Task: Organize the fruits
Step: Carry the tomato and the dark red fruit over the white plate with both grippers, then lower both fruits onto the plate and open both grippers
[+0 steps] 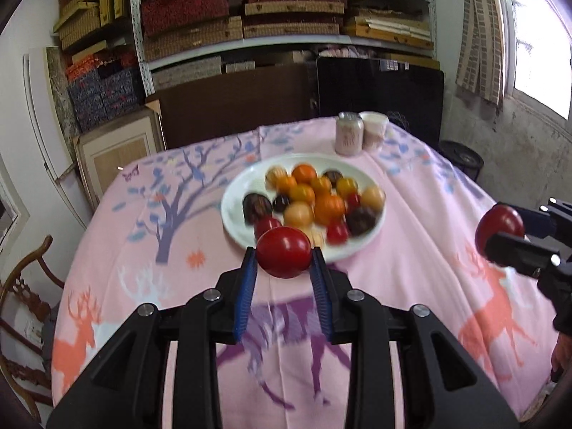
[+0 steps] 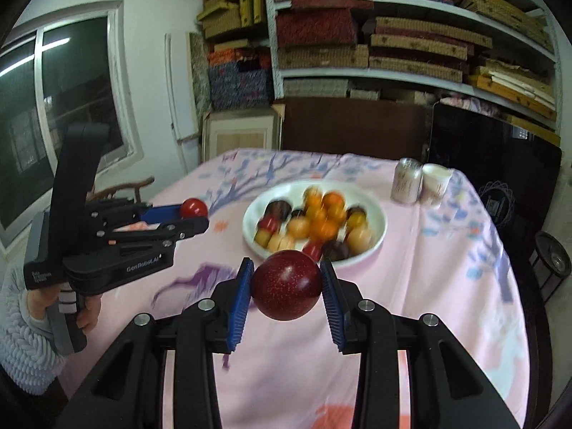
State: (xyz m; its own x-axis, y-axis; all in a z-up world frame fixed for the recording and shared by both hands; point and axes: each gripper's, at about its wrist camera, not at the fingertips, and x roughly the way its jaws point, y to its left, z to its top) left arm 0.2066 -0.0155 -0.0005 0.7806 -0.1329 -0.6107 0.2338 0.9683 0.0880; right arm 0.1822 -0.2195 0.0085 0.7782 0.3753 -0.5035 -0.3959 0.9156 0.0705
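1. Pink tablecloth (image 1: 411,214) w/ tree + deer print, spread under & ahead of gripper.
2. Can (image 1: 348,134) + paper cup (image 1: 374,129), touching side by side, far end of cloth, ahead-right of gripper, beyond where it points.
3. Black panel (image 1: 379,85) upright behind them, past table edge.
4. Brown board (image 1: 232,103) left of panel, straight ahead.
5. Shelving (image 1: 286,39) on back wall, stacked w/ flat woven boxes, above & ahead.
6. Wooden chair (image 1: 25,286) low left of gripper, beside table.
7. Window (image 1: 536,35) far right; curtain (image 1: 479,32) beside it.
8. Dark window (image 2: 53,107) to left in right wrist view.
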